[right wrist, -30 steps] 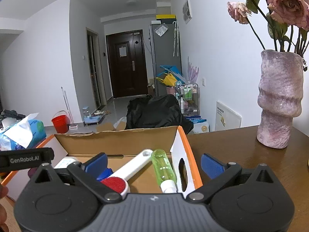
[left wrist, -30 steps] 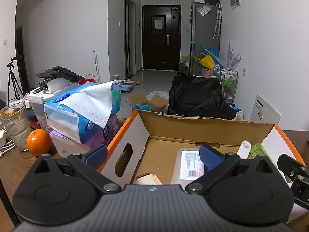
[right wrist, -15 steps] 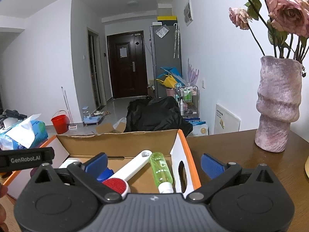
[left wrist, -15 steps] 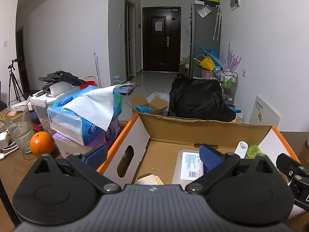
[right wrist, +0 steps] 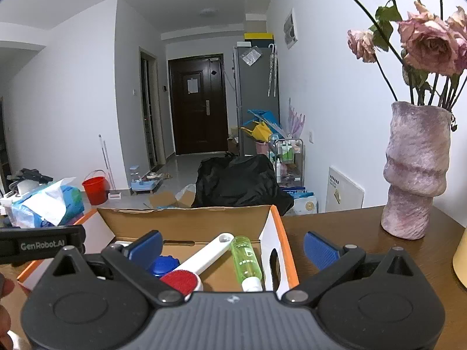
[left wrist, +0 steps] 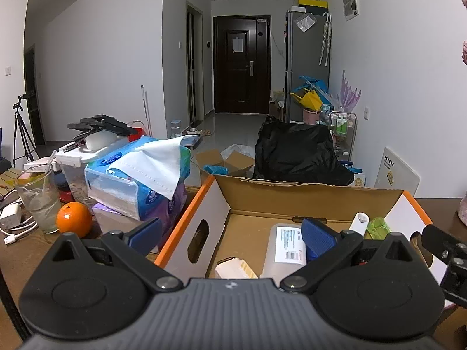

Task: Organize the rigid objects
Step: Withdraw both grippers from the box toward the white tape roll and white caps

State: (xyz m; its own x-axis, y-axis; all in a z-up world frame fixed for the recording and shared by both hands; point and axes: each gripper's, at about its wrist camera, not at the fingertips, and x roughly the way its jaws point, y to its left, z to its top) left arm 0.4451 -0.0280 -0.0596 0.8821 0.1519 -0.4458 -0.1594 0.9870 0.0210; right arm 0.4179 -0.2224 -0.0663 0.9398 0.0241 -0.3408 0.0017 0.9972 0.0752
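Note:
An open cardboard box with orange edges [left wrist: 221,198] [right wrist: 181,218] stands on the brown table. Inside lie a clear labelled bottle [left wrist: 287,248], a cream object [left wrist: 235,269], a white lint brush with a red head [right wrist: 204,259], a green bottle [right wrist: 246,259] and a blue lid [right wrist: 163,265]. My left gripper [left wrist: 230,237] is open and empty, astride the box's left wall. My right gripper [right wrist: 232,248] is open and empty, astride the box's right wall.
Tissue packs [left wrist: 140,175], an orange [left wrist: 73,218], a glass with a straw [left wrist: 38,201] and chargers [left wrist: 11,218] crowd the table to the left. A pink vase with dried roses [right wrist: 414,172] stands to the right. A yellow object [right wrist: 461,256] is at the right edge.
Both grippers have drawn back and risen a little, so the box and the vase look slightly farther and lower. Both stay open and empty.

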